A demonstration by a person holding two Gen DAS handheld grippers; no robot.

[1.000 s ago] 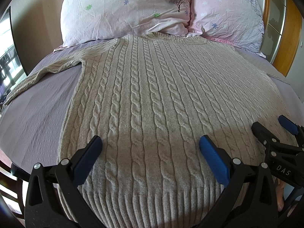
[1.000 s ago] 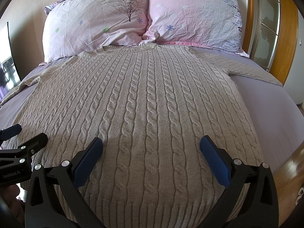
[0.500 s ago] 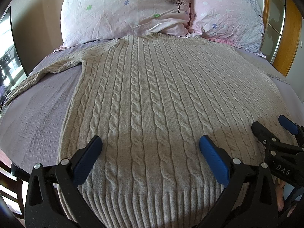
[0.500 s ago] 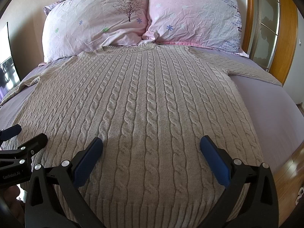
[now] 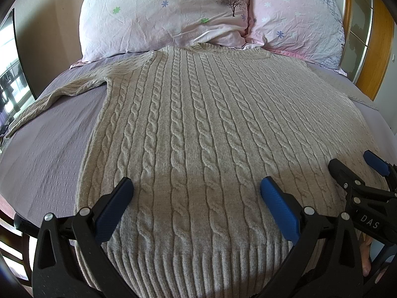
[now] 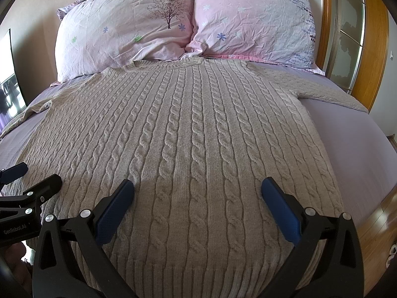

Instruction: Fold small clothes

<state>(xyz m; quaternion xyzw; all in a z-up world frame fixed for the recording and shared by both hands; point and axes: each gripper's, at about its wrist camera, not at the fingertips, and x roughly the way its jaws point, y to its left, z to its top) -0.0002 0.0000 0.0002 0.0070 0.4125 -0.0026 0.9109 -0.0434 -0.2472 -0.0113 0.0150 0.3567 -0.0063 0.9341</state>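
Lilac sheets cover the bed (image 6: 352, 134), and two pillows (image 6: 129, 32) lean at its head at 12 o'clock. On it the sweater (image 6: 188, 134) lies flat, collar toward the pillows, ribbed hem nearest the cameras at 6 o'clock.

Both tools hover just above the hem, side by side. The left gripper (image 5: 196, 193) has its jaws spread wide and grasps nothing; the right gripper (image 6: 197, 193) is likewise released and empty. Nothing looks folded yet, so the step in hand is probably the first grasp.

To do it well, each tool should likely shift outward to its own hem corner, bite through both knit layers, and lift evenly so the thick cable knit does not stretch or sag in the middle. The sleeves probably want folding in first.

The left sleeve (image 5: 57, 94) runs toward 9 o'clock and its cuff blurs at the frame edge. The right sleeve (image 6: 332, 94) is cut off at 3 o'clock. Hem corners sit behind the tools.
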